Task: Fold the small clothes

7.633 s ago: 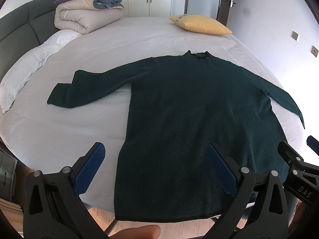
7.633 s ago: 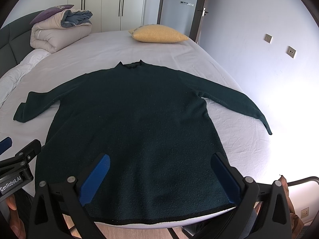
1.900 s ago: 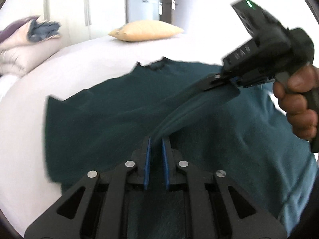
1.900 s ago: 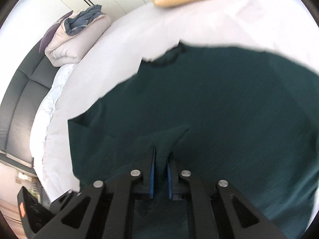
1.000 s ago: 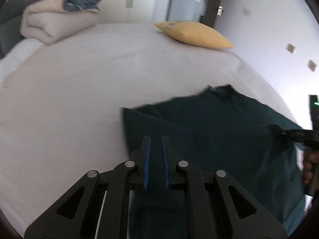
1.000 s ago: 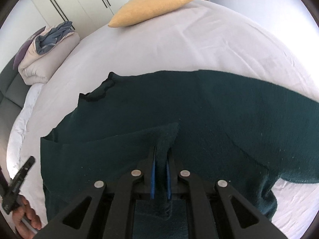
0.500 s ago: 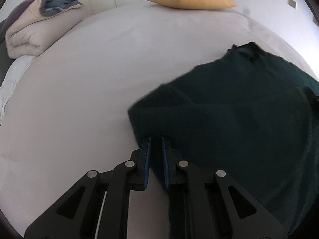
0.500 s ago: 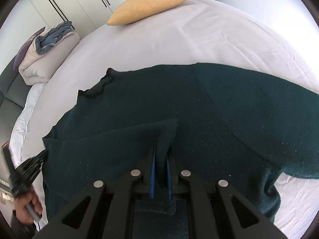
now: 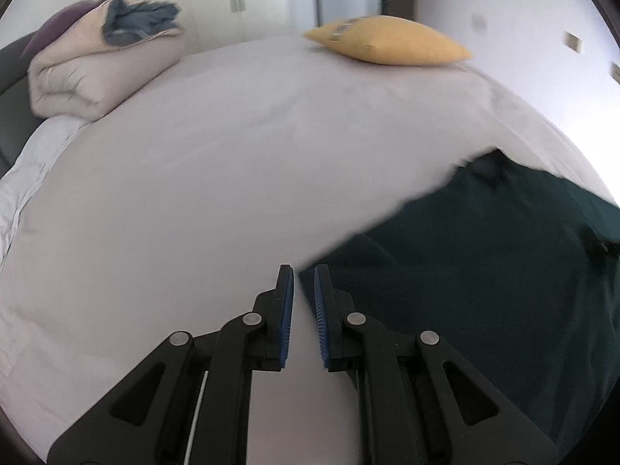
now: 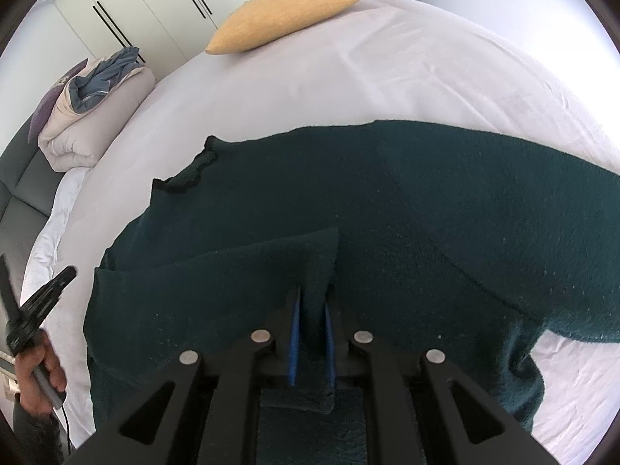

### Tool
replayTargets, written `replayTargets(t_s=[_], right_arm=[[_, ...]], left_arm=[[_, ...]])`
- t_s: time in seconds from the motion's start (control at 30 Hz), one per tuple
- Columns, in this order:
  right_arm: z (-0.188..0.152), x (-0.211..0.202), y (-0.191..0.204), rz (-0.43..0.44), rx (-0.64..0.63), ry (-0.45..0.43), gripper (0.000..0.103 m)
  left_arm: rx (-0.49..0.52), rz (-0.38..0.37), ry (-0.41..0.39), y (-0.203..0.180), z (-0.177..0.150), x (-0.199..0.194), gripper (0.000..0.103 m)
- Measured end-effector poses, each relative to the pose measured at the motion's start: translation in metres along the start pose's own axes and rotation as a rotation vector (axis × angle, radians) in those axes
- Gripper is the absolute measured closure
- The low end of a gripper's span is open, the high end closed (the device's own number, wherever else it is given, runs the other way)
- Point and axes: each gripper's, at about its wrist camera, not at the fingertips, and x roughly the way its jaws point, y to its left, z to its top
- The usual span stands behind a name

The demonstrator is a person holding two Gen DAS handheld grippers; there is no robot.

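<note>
A dark green sweater (image 10: 387, 213) lies flat on the white bed (image 10: 387, 69), collar (image 10: 193, 170) toward the far left. Its left sleeve (image 10: 252, 267) is folded across the body, and my right gripper (image 10: 312, 302) is shut on that sleeve's cuff. The other sleeve (image 10: 562, 240) stretches out to the right. In the left wrist view my left gripper (image 9: 303, 283) is shut with nothing between its pads, just left of the sweater's (image 9: 484, 255) folded edge over bare sheet. The right wrist view shows the left gripper (image 10: 38, 310) at the far left, held by a hand (image 10: 42, 368).
A yellow pillow (image 9: 387, 40) lies at the far side of the bed (image 9: 193, 193). A rolled beige duvet (image 9: 97, 69) with blue cloth on it sits at the far left by the grey headboard (image 10: 15, 193). White wardrobe doors stand behind.
My left gripper has swung left, off the sweater's folded edge and onto bare sheet. My right gripper has stayed put, still gripping the sleeve cuff.
</note>
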Motion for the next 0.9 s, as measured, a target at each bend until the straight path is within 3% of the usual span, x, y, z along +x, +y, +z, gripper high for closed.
replayTargets(t_s=[0.1,0.2,0.27,0.37,0.47,0.6,0.77,0.9], right_arm=[[0.0,0.002,0.0,-0.001,0.006,0.0,0.09],[-0.001,0.001,-0.001,-0.001,0.0,-0.006,0.09],[-0.002,-0.002,-0.005,0.012,0.005,0.007,0.086],[-0.004,-0.009,-0.01,0.025,0.01,0.02,0.075],[-0.008,-0.011,-0.008,0.031,-0.004,0.024,0.075],[-0.011,-0.006,0.007,-0.056,-0.105,0.026,0.092],[0.002,-0.007,0.001,-0.09,-0.064,-0.012,0.097],[-0.002,0.003,0.001,-0.135,-0.125,-0.007,0.097]], left_arm=[[0.092,-0.03,0.027,-0.028,-0.013,-0.001,0.092],[0.159,0.014,0.129,-0.051,-0.025,0.039,0.092],[0.157,0.031,0.082,-0.05,-0.032,0.051,0.092],[0.162,0.042,0.076,-0.051,-0.033,0.052,0.092],[0.16,0.045,0.095,-0.051,-0.033,0.05,0.092],[0.162,0.06,0.084,-0.057,-0.037,0.051,0.092],[0.144,0.076,0.086,-0.064,-0.04,0.047,0.092],[0.14,0.094,0.075,-0.068,-0.04,0.048,0.092]])
